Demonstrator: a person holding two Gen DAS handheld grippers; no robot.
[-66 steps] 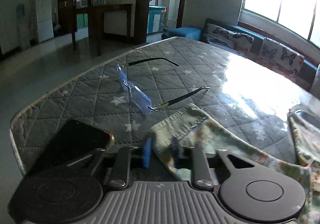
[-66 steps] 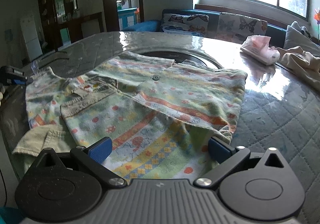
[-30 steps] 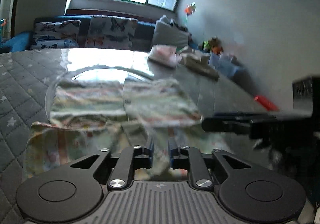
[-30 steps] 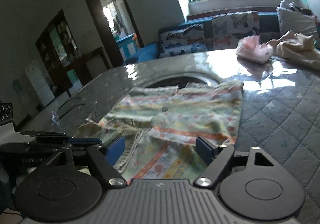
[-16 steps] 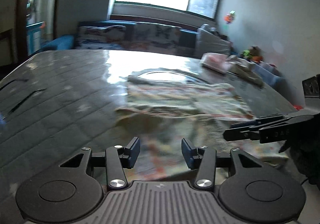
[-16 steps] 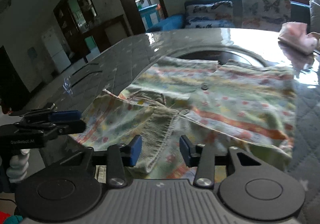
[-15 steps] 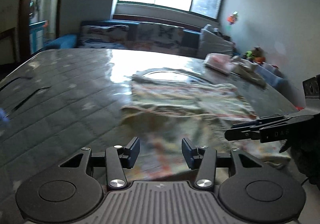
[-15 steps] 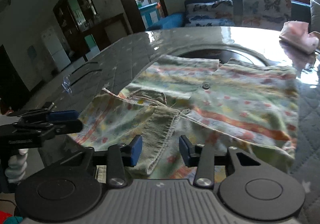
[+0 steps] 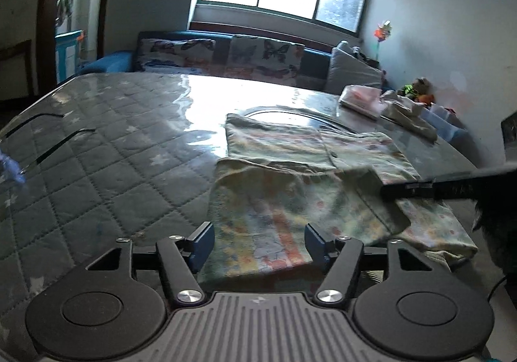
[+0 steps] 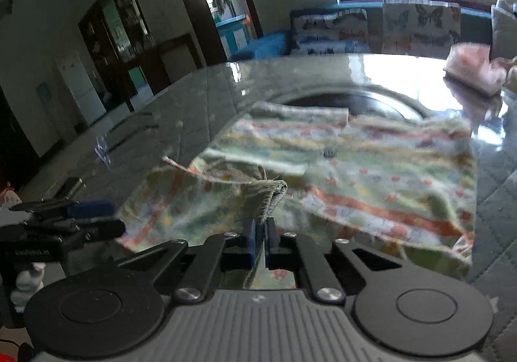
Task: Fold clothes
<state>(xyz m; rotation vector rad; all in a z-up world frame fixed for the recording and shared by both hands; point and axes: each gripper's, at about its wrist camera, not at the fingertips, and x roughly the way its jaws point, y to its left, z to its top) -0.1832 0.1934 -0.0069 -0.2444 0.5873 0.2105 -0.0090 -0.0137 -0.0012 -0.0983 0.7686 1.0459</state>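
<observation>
Blue pads: your right gripper (image 10: 258,240) has just closed on the shirt's (image 10: 355,174) ribbed cuff (image 10: 269,195), lower centre | your left gripper (image 9: 257,247) has been opening, empty, hem between its jaws, frame bottom | shirt lies mid-table (image 9: 113,148) | risk: the thin pinch may slip, or lifting drags the folded layers askew.

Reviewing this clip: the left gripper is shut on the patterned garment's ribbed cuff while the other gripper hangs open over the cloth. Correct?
Sides are swapped. The right wrist view shows the right gripper shut on the ribbed cuff of the patterned garment; the left gripper is open over the cloth.
</observation>
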